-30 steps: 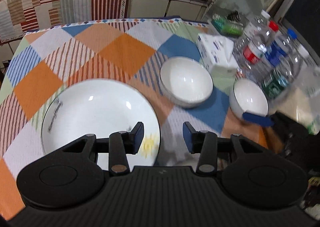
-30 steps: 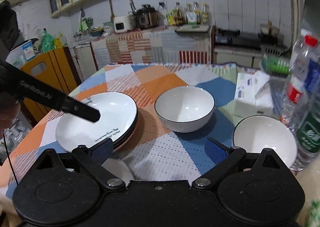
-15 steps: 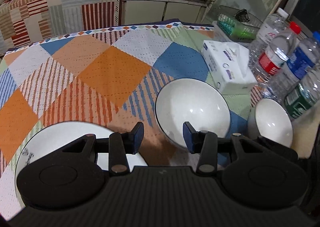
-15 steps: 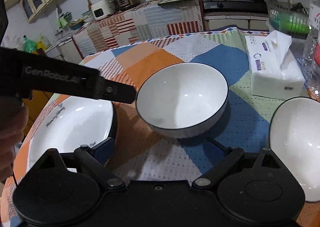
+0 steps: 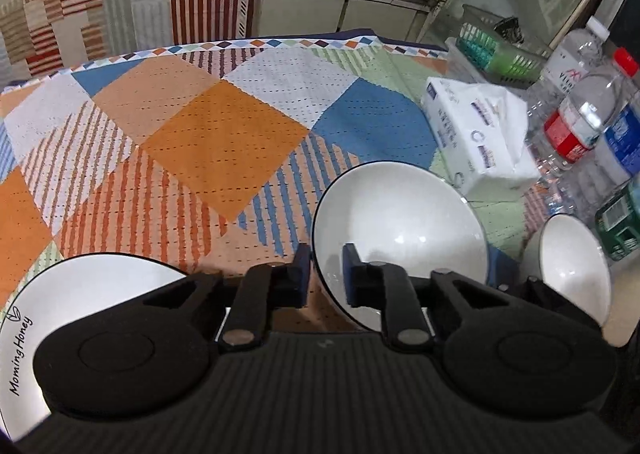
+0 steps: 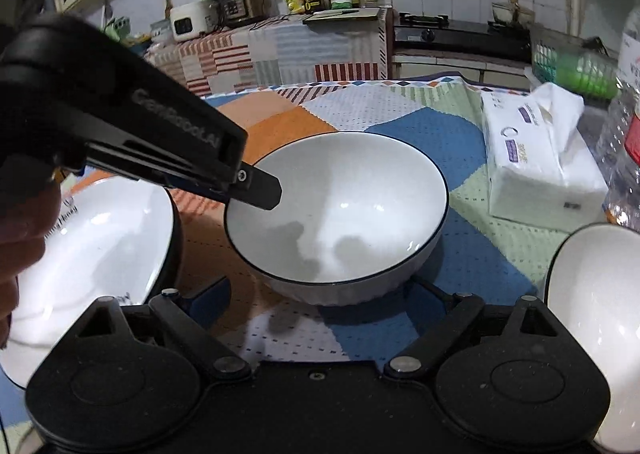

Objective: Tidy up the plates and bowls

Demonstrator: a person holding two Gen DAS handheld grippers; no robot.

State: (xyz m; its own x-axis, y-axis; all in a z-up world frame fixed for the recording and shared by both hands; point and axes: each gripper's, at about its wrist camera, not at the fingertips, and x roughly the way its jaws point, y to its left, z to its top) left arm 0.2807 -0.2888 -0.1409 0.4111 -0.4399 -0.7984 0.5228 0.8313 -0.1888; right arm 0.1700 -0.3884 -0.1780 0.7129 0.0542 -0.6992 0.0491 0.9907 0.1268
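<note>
A large white bowl with a dark rim (image 5: 404, 221) (image 6: 340, 209) sits mid-table. My left gripper (image 5: 326, 274) is shut on its near-left rim, one finger inside and one outside; it also shows in the right wrist view (image 6: 256, 189). A white plate stack marked "Morning Honey" (image 5: 80, 294) (image 6: 92, 246) lies to the left. A smaller white bowl (image 5: 568, 258) (image 6: 596, 318) sits to the right. My right gripper (image 6: 324, 302) is open, its fingers spread wide just in front of the large bowl's near side.
A tissue pack (image 5: 480, 133) (image 6: 536, 161) lies behind the bowls. Several water bottles (image 5: 592, 121) stand at the right edge. A green basket (image 5: 496, 49) sits at the far right. The patchwork tablecloth (image 5: 216, 141) covers the table.
My left gripper moved right from over the plate to the large bowl and closed on its rim. My right gripper moved forward up to the bowl.
</note>
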